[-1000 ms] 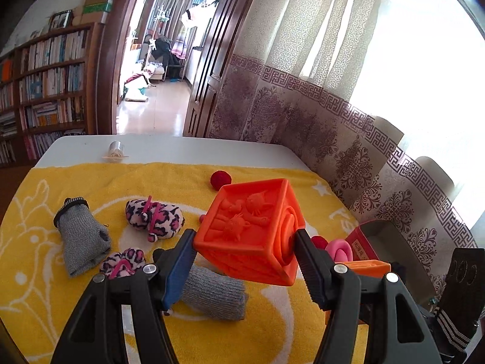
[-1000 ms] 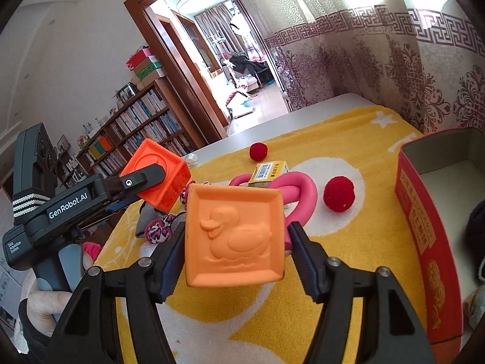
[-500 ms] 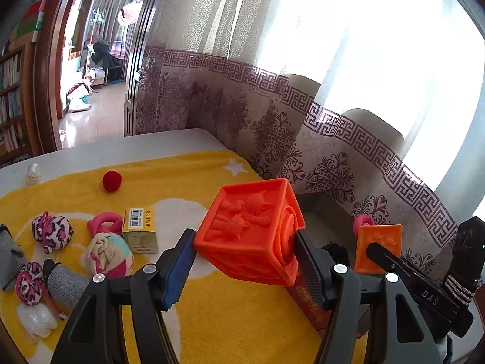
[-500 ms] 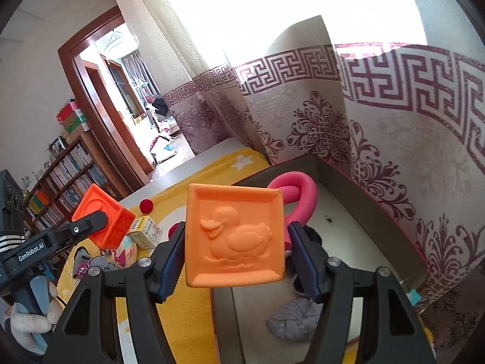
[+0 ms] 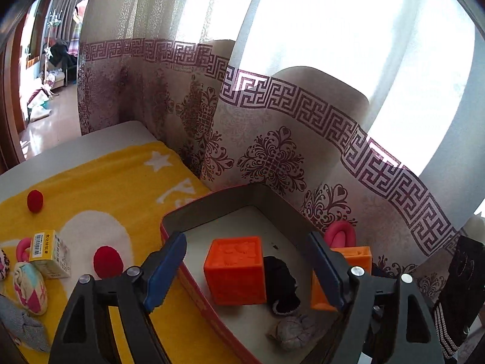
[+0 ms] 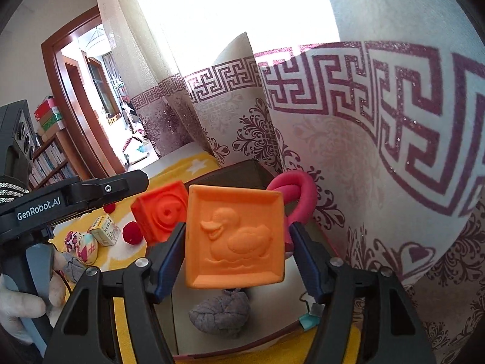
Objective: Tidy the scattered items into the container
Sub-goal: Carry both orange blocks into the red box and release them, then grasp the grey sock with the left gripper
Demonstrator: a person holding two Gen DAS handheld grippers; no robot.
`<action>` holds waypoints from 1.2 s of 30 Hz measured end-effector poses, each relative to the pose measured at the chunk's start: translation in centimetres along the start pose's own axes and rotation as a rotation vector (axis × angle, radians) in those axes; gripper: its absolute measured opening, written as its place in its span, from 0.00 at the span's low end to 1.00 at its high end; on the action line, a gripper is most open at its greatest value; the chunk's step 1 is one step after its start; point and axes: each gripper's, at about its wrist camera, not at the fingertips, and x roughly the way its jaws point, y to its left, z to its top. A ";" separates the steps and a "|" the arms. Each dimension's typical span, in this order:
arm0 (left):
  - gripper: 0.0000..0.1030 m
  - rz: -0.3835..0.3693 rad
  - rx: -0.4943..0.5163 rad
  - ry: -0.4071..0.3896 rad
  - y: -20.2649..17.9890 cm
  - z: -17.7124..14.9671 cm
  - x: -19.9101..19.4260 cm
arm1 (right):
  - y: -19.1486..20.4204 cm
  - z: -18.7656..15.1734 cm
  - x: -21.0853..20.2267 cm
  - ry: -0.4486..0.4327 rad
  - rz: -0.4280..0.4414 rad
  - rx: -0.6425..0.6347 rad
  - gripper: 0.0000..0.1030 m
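Now that the left tool (image 5: 247, 268) has sprung open, its red-orange cube (image 5: 235, 270) sits in the box (image 5: 209, 204) (one more tidied), while the right tool (image 6: 236, 253) still grips the duck block (image 6: 235, 236).

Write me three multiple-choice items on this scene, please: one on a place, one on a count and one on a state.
1. Where is the red-orange cube? A in the box; B in a drawer; C on the floor.
2. How many red pom-poms lie on the yellow towel? A one; B two; C four.
3. The right gripper is: A open, empty; B shut on the duck block; C shut on a sock.

A: the cube sits between the box walls, below the open left gripper.
B: two show in the left wrist view.
B: its fingers clamp the block.
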 end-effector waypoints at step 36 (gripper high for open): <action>0.95 0.394 -0.414 -0.156 21.6 -10.8 -18.7 | 14.5 -2.2 2.5 0.128 0.245 -0.158 0.78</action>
